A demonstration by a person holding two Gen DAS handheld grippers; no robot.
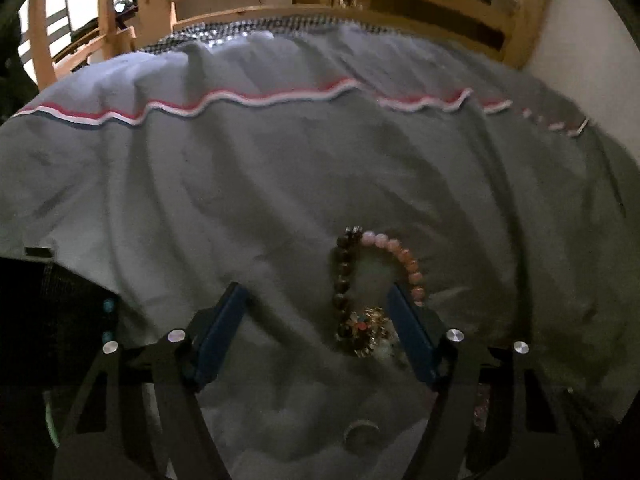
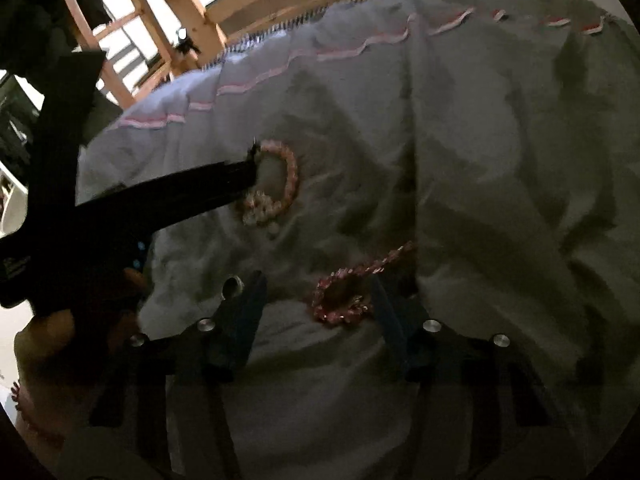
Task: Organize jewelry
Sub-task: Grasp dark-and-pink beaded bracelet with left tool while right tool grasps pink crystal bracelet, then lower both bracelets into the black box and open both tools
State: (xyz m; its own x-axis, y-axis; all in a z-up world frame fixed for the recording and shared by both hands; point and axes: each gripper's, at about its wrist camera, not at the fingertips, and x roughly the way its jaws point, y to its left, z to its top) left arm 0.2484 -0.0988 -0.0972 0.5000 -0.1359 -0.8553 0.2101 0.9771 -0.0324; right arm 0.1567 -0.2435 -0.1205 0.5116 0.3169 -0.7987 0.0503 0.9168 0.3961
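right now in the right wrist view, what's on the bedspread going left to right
small silver ring → pale pink beaded bracelet, with the left gripper reaching it → pink sparkly chain bracelet beside the right gripper's right finger

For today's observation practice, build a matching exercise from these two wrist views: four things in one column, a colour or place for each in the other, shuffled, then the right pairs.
Things:
1. beaded bracelet
2. pink chain
3. ring
4. bedsheet

Descriptions:
A. grey, with a red and white stripe
B. half dark beads, half pink beads
C. lies by the right gripper's left finger
D. sparkly, looped between the right gripper's open fingers

Pairs: 1-B, 2-D, 3-C, 4-A
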